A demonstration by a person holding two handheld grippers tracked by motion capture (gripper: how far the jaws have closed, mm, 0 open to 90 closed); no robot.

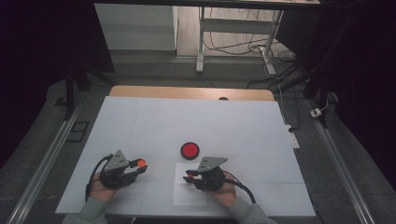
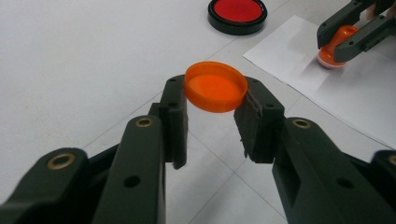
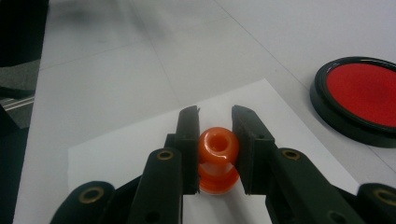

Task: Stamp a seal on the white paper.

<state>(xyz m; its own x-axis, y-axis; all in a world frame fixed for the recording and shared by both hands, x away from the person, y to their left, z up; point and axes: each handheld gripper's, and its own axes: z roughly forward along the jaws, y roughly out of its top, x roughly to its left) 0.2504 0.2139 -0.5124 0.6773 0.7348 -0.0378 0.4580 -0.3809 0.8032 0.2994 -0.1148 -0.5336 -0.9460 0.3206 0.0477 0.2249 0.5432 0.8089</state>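
My left gripper (image 2: pixel 210 119) pinches an orange cap (image 2: pixel 215 87) between half-closed jaws above the white table (image 1: pixel 140 121), while my right gripper (image 3: pixel 215 122), at 3 o'clock, clamps an orange stamp (image 3: pixel 217 154) upright on the paper sheet (image 3: pixel 121 149), its red ink pad (image 1: pixel 190 150) at 12.

Both hands rest low: left hand-held gripper (image 1: pixel 138 167) and right hand-held gripper (image 1: pixel 188 176) each clamped, tips facing inward.

Our left gripper (image 2: pixel 210 116): clamps the orange cap (image 2: pixel 215 87) at its rim.
Ahead of us: red ink pad (image 2: pixel 237 12) on the table (image 2: pixel 84 60).
Our right gripper (image 2: pixel 348 35): grips an orange stamp (image 2: pixel 334 46) over white paper (image 2: pixel 336 88).
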